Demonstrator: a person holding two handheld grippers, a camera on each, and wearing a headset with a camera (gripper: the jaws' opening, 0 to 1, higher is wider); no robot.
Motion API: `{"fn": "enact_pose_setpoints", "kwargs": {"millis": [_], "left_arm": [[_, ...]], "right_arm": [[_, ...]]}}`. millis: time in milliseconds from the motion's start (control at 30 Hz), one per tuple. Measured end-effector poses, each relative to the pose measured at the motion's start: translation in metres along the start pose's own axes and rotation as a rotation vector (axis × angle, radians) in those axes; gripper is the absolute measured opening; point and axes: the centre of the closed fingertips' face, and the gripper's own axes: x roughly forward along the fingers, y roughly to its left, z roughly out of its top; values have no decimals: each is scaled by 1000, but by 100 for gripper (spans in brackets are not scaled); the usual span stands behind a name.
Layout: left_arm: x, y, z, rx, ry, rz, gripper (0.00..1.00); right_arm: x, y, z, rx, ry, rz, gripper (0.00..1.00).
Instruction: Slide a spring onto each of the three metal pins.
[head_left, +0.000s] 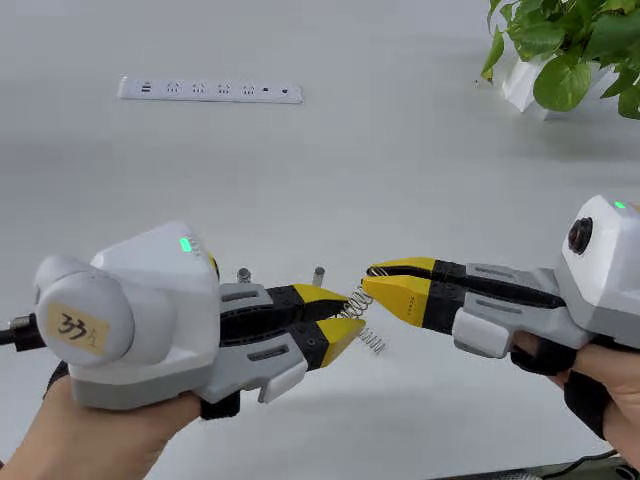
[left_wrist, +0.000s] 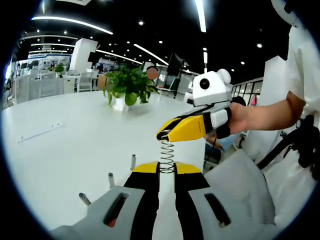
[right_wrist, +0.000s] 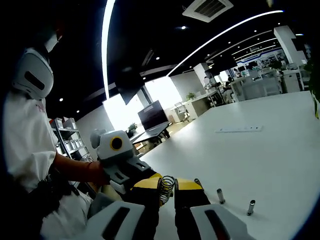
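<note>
A small metal spring (head_left: 354, 304) spans the gap between the two grippers above the white table. My left gripper (head_left: 340, 316) is shut on one end of it; in the left gripper view the spring (left_wrist: 166, 155) rises from between the yellow tips (left_wrist: 166, 169). My right gripper (head_left: 368, 279) is shut on the other end (right_wrist: 166, 189). Two upright metal pins (head_left: 243, 274) (head_left: 319, 275) stand just behind the left gripper. The left gripper view has three pins (left_wrist: 133, 161) (left_wrist: 111, 179) (left_wrist: 84, 199) in a row. A second spring (head_left: 372, 340) lies on the table below the grippers.
A white power strip (head_left: 210, 90) lies at the far left of the table. A potted green plant (head_left: 565, 50) stands at the far right corner. The person's hands hold both grippers near the front edge.
</note>
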Motion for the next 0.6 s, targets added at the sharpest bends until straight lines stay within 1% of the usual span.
{"fn": "enact_pose_setpoints", "kwargs": {"millis": [233, 333, 600], "left_arm": [[1, -2, 1, -9, -3, -9, 7], [1, -3, 0, -11, 3, -12, 7], [0, -6, -2, -10, 14, -23, 7]], "right_arm": [[1, 4, 2, -32, 12, 2, 6], [0, 2, 1, -40, 20, 2, 6], [1, 7, -1, -67, 38, 6, 6]]}}
